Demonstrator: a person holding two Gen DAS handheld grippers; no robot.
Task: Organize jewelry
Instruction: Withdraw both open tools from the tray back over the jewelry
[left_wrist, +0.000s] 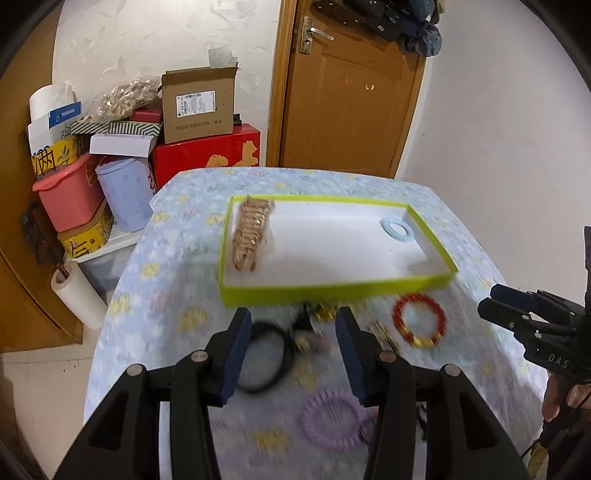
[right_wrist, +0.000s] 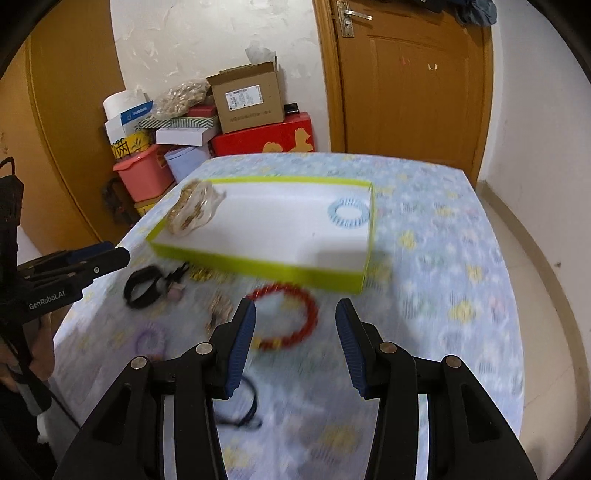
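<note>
Sorting in progress: tray (left_wrist: 332, 290), green-rimmed, on the flowered tablecloth (right_wrist: 443, 258), holds a gold chain (left_wrist: 249, 234) at one end and a pale blue ring (left_wrist: 397, 229) in the far corner. Loose in front of it: red bead bracelet (right_wrist: 291, 317), black band (left_wrist: 266, 360), purple coil ring (left_wrist: 332, 419). Left gripper (left_wrist: 291, 354) jaws open, empty, over the black band. Right gripper (right_wrist: 295, 350) jaws open, empty, above the red bracelet. Likely next: lower, close on one piece, carry it to the tray.

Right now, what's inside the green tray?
The tray holds a gold chain bundle at its left end and a light blue coil hair tie at the far right. The rest is bare white floor; anything under the bundle is hidden.
</note>
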